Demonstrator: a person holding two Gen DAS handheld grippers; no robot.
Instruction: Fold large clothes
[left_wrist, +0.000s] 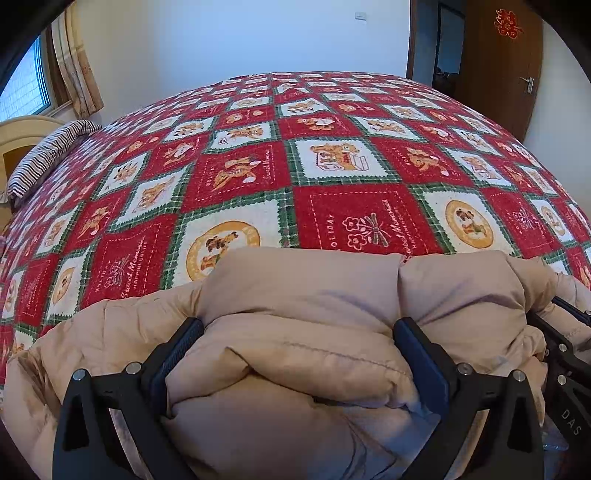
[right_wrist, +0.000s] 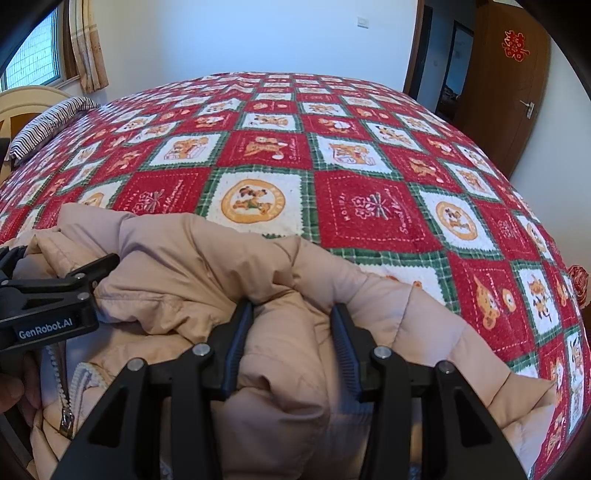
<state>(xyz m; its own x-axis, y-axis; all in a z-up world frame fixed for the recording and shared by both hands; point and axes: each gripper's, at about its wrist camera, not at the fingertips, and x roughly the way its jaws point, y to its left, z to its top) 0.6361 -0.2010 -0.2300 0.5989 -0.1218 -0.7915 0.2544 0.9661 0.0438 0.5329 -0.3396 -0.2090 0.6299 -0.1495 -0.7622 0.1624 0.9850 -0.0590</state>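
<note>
Left gripper (left_wrist: 299, 354) is bearing on a thick roll of the beige down jacket (left_wrist: 280, 295), its two dark ribbed fingers (left_wrist: 177, 354) standing wide apart with the padded fabric bulging up between them and touching both inner faces. Right gripper (right_wrist: 291, 343) is working in the same way on another bunched section of the jacket (right_wrist: 207, 266), its fingers (right_wrist: 238, 343) set closer together and pressing into a fold of quilted fabric from both sides.

Both tools are sitting side by side: in the left wrist view the right gripper's black frame (left_wrist: 561, 354) is showing at the right edge, resting against the jacket; in the right wrist view the left gripper (right_wrist: 55, 295) is showing at the left edge, with a hand (right_wrist: 16, 387) partly visible below it.

The jacket is lying in a crumpled heap at the near edge of the bed, on the red, white and green checked bedspread (left_wrist: 332, 166). Its zipper (right_wrist: 61, 391) and a ribbed white lining are showing near the lower left of the right wrist view.

A striped pillow (left_wrist: 48, 155) is lying at the left end of the bed, a curtained window (left_wrist: 33, 81) is standing behind it, and a brown wooden door (left_wrist: 509, 59) is standing at the far right.
</note>
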